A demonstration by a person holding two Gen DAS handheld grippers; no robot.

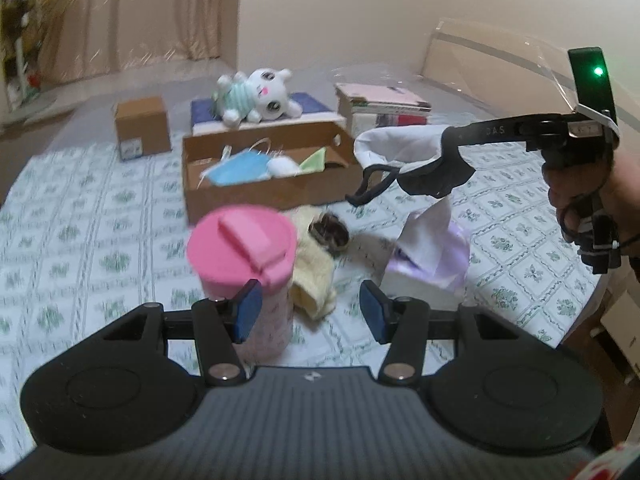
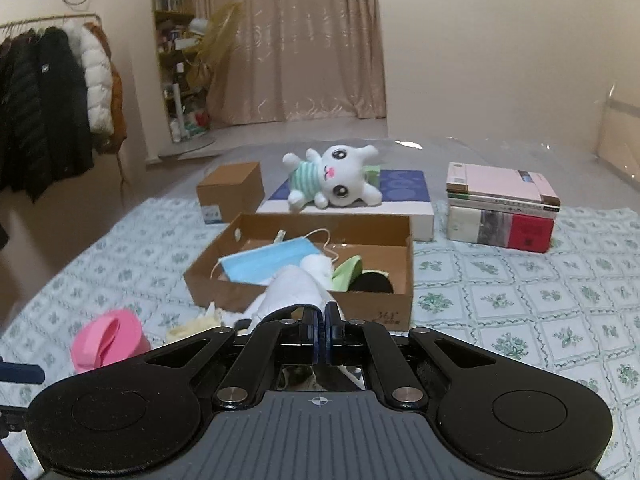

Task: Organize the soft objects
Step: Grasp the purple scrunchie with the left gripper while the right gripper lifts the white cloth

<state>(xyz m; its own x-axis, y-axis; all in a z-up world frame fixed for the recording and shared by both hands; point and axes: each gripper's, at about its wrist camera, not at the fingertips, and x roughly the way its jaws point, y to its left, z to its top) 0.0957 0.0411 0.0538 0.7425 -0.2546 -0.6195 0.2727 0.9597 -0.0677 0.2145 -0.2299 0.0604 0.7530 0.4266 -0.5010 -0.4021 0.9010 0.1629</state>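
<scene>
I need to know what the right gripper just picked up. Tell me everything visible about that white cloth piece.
The white cloth looks like a soft fabric face mask: white lining, dark grey outer side, dark ear loop dangling at its left. It hangs crumpled in the air, pinched at one edge by the shut right gripper, above the patterned sheet and beside the open cardboard box. Nothing else touches it.

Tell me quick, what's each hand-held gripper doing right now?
Left hand-held gripper: open, holding nothing.
Right hand-held gripper: shut on the black and white mask.
</scene>
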